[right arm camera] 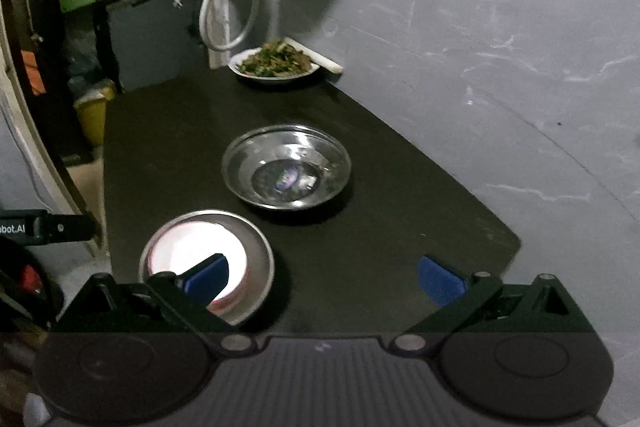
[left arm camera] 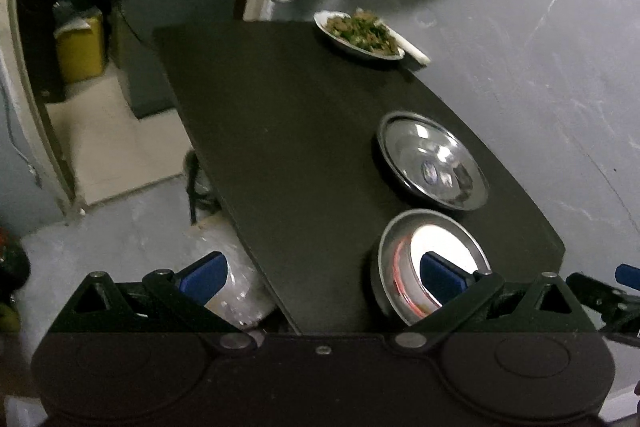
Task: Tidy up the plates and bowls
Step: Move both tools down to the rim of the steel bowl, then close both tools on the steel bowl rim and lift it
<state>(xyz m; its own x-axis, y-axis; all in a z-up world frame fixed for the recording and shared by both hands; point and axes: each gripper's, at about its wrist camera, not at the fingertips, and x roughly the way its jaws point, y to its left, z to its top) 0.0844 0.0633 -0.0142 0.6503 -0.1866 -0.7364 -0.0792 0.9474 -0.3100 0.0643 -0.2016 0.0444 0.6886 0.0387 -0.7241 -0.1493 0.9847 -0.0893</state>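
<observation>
We hold both hand-held grippers, left (left arm camera: 320,277) and right (right arm camera: 322,277), spread wide and empty above the black table (right arm camera: 180,131). Two steel bowls (right arm camera: 286,167) sit near; a food plate (right arm camera: 276,65) far.

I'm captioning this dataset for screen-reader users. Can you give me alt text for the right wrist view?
Open right gripper with blue pads hovers over a dark table beside a grey wall. In a row going away stand a steel bowl holding a white bowl, an empty steel plate, and a plate of cooked greens.
</observation>
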